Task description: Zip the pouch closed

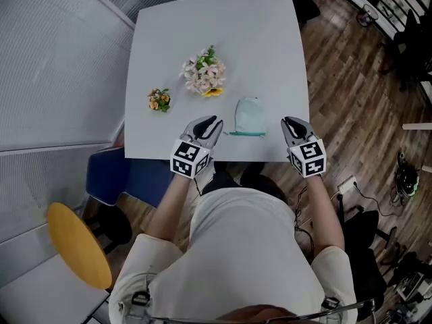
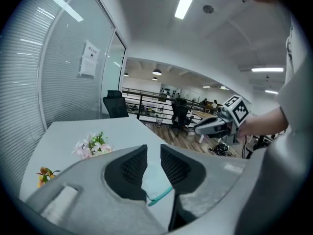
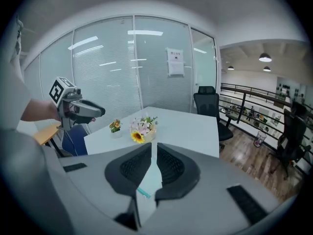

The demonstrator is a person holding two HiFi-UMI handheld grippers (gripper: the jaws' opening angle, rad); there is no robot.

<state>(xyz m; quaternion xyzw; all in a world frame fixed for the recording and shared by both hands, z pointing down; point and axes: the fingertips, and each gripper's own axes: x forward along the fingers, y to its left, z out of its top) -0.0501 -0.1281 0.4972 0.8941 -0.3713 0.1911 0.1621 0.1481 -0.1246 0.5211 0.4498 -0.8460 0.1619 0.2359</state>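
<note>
A mint-green pouch [image 1: 249, 115] lies flat near the front edge of the white table [image 1: 202, 25]. Its teal zipper [image 1: 244, 134] runs along the side nearest me. My left gripper [image 1: 213, 121] hovers just left of the pouch and my right gripper [image 1: 289, 121] hovers to its right; neither touches it. In the left gripper view the jaws [image 2: 153, 150] stand almost together with nothing between them, and the pouch [image 2: 156, 180] shows below them. In the right gripper view only a thin slit parts the jaws [image 3: 153, 147], with the pouch [image 3: 149, 180] beyond.
A bunch of pink and white flowers [image 1: 204, 74] and a small orange posy [image 1: 159, 100] sit on the table behind the pouch. A blue chair [image 1: 111, 174] and a yellow stool [image 1: 77, 245] stand at my left. A glass wall runs along the left.
</note>
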